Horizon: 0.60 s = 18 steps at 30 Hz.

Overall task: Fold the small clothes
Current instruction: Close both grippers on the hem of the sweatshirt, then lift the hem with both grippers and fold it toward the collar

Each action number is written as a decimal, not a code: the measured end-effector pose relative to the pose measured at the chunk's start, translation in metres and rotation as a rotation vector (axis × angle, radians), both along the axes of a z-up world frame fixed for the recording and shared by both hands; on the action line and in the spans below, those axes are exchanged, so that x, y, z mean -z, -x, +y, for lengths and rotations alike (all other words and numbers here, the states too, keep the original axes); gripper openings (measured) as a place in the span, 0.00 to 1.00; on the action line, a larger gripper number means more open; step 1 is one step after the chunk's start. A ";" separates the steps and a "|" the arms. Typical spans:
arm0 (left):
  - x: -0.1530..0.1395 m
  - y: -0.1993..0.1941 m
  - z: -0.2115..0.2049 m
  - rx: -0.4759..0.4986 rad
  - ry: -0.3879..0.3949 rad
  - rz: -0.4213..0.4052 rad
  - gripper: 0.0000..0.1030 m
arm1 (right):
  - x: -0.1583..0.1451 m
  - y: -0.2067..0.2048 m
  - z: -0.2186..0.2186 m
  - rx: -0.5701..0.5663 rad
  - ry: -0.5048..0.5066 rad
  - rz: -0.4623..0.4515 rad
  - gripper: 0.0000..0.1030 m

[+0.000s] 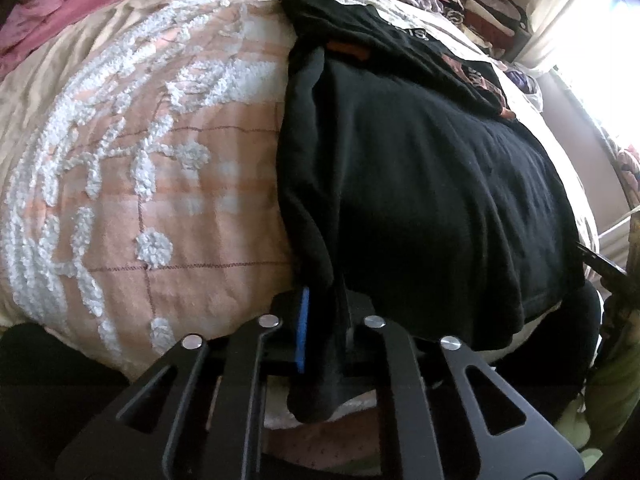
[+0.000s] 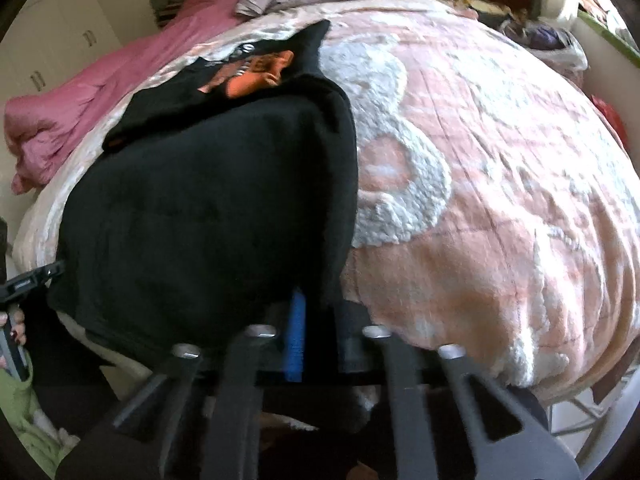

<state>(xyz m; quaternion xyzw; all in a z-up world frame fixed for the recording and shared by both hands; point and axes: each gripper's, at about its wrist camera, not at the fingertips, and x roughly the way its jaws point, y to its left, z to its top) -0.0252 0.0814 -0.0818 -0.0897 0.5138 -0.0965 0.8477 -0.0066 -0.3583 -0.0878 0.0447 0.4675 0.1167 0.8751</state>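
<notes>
A black T-shirt [image 1: 432, 184] with an orange print near its far end lies lengthwise on a pink and white blanket [image 1: 160, 168]. My left gripper [image 1: 324, 312] is shut on the shirt's near left corner, the black cloth pinched against its blue pad. In the right wrist view the same T-shirt [image 2: 208, 208] fills the left half. My right gripper [image 2: 316, 312] is shut on its near right corner, with cloth beside the blue pad. The orange print [image 2: 256, 76] shows at the far end. The other gripper [image 2: 28, 280] shows at the left edge.
The blanket [image 2: 500, 184] covers a bed. A pink duvet [image 2: 88, 92] is bunched at the far left. Piles of loose clothes [image 1: 472, 4] sit at the head of the bed. A bright window [image 1: 600, 60] is on the right. White cupboards [image 2: 52, 40] stand behind.
</notes>
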 end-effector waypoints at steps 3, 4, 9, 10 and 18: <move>-0.013 0.002 0.005 -0.006 -0.005 -0.037 0.03 | -0.008 0.002 -0.003 -0.007 -0.026 -0.029 0.08; -0.019 0.003 0.008 -0.013 0.003 -0.054 0.03 | -0.012 0.003 -0.005 -0.009 -0.044 -0.044 0.08; -0.053 0.005 0.022 -0.034 0.036 -0.137 0.03 | -0.039 0.005 -0.010 -0.009 -0.110 -0.129 0.08; -0.057 0.004 0.022 -0.035 0.034 -0.148 0.03 | -0.045 0.004 -0.010 -0.010 -0.117 -0.147 0.08; -0.088 -0.014 0.021 -0.048 0.056 -0.224 0.03 | -0.085 -0.015 -0.010 -0.008 -0.169 -0.260 0.08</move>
